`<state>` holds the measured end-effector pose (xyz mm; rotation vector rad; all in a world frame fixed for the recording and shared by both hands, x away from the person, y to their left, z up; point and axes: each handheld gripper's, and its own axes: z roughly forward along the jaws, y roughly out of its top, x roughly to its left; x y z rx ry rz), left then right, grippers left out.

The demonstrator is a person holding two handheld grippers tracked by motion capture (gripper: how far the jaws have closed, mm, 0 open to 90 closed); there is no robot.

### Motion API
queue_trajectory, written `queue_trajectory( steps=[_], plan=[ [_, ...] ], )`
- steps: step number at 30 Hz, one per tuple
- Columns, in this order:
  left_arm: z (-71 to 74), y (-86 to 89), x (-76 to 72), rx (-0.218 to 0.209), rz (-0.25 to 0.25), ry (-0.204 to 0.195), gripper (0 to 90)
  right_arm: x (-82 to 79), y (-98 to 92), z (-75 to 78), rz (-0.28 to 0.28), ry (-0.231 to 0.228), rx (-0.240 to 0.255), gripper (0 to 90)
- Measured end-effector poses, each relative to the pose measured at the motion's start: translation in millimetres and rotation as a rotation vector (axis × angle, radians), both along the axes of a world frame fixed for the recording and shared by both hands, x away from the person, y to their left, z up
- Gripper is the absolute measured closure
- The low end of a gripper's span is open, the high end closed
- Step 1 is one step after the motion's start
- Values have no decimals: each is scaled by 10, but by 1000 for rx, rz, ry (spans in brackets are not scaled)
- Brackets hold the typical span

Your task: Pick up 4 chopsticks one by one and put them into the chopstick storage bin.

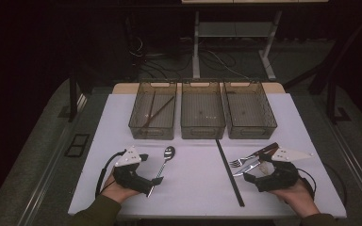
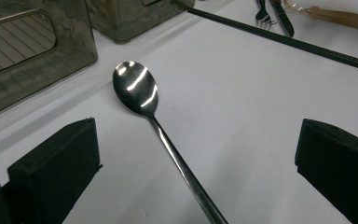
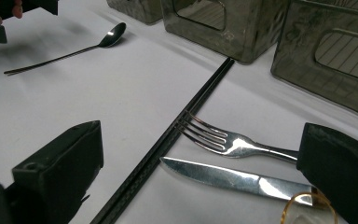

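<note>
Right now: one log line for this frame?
left gripper: open, straddling spoon handle | right gripper: open by fork, knife | spoon on table

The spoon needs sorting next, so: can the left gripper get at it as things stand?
Probably yes. The left gripper has its jaws wide apart on either side of the spoon, whose handle runs between them on the bare white table. Nothing lies across it; the bins stand beyond the bowl.

spoon [image 2: 135, 91] handle cut off, fork [image 3: 219, 138] handle hidden
</note>
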<state>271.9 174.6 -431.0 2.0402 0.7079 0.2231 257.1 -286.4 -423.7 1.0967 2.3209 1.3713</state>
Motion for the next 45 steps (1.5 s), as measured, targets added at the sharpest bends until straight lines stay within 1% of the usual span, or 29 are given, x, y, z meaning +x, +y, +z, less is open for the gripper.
queue_trajectory(
  steps=[3, 5, 9, 14, 19, 20, 21, 22, 25, 26, 28, 30, 31, 32, 33, 34, 36, 38, 40, 41, 42, 43, 44, 45],
  plan=[
    [-1, -4, 1, 8, -8, 2, 0, 35, 32, 38, -3, 10, -5, 6],
    [0, -8, 0, 7, -13, 4, 0, 64, 64, 43, -2, 16, -8, 6],
    [6, -16, -6, 5, -18, 3, 0, 128, 154, 35, 7, 30, -35, 6],
    [4, -13, -2, -3, -18, 10, 0, 212, 259, 60, 11, 43, -39, 14],
    [4, -15, -5, -1, -25, 13, 0, 313, 366, 80, 8, 42, -66, 14],
    [1, -18, -4, -1, -24, 13, 0, 331, 383, 86, 7, 39, -69, 19],
    [-1, -21, -5, -2, -22, 12, 0, 350, 393, 93, 6, 39, -70, 48],
    [0, -22, -7, -2, -23, 12, 0, 374, 406, 97, 3, 34, -66, 48],
    [-4, -32, -10, -7, -24, 14, 0, 439, 445, 111, 0, 43, -74, 60],
    [-8, -36, -13, 4, -24, 15, 0, 462, 458, 115, -5, 41, -77, 61],
    [-11, -44, -19, -1, -20, 17, 0, 508, 498, 120, -5, 42, -84, 93],
    [-8, -39, -13, 3, -23, 13, 0, 541, 531, 118, -2, 46, -78, 166],
    [-5, -37, -12, 1, -24, 13, 0, 564, 553, 114, 10, 55, -78, 167],
    [-5, -37, -11, -1, -25, 13, 0, 587, 579, 108, 7, 60, -83, 169],
    [-7, -37, -10, 1, -25, 14, 0, 613, 601, 101, 4, 54, -94, 194],
    [-10, -37, -8, 4, -28, 13, 0, 632, 625, 99, 10, 61, -100, 239],
    [-16, -46, -13, -2, -29, 20, 0, 676, 678, 87, 20, 72, -99, 266],
    [-17, -49, -8, -1, -35, 21, 0, 732, 733, 69, 28, 73, -112, 323],
    [-22, -56, -6, -1, -37, 26, 0, 791, 775, 50, 32, 81, -110, 390],
    [-26, -57, -3, 2, -40, 26, 0, 821, 798, 37, 32, 85, -123, 404],
    [-28, -56, -2, 2, -40, 27, 0, 854, 824, 20, 27, 89, -131, 444],
    [-28, -56, -1, 1, -38, 28, 0, 885, 845, 3, 24, 98, -135, 458],
    [-28, -55, 0, 0, -37, 27, 0, 917, 868, -14, 15, 111, -151, 476],
    [-25, -52, 0, 0, -38, 26, 0, 938, 883, -29, 10, 113, -160, 503]
  ],
)
